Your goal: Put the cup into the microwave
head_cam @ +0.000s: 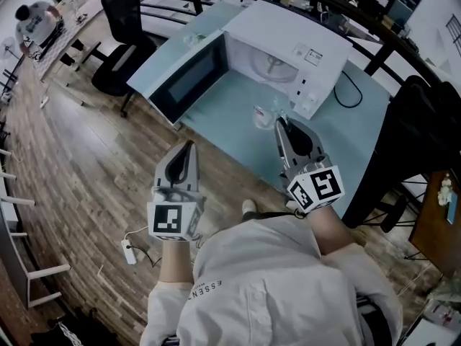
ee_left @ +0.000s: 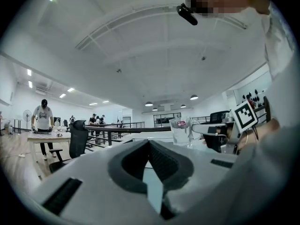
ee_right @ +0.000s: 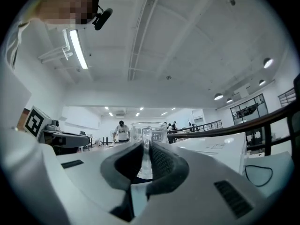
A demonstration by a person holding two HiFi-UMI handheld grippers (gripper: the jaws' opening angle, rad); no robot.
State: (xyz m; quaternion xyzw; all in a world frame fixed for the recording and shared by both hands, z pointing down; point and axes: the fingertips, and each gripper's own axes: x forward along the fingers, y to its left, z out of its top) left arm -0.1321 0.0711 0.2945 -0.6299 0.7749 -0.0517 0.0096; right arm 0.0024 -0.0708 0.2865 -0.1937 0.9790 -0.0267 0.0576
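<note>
Microwave (head_cam: 288, 45) on the table (head_cam: 238, 139), its door (head_cam: 184, 78) swung wide to the left; office chair (head_cam: 122, 56) beyond. Only my right gripper view resolves the grip: my right gripper (head_cam: 280, 123) clamps the clear cup (head_cam: 263, 114) by its handle, just before the cavity. My left gripper (head_cam: 191, 145) has its jaws together, empty.

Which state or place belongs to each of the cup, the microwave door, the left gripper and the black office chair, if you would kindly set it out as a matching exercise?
Things:
1. cup
2. microwave door
3. left gripper
4. black office chair

States or places:
a. swung wide open
b. on the wooden floor, beside the table
c. jaws together, nothing between them
d. held by its handle in the right gripper

Pairs: 1-d, 2-a, 3-c, 4-b.
</note>
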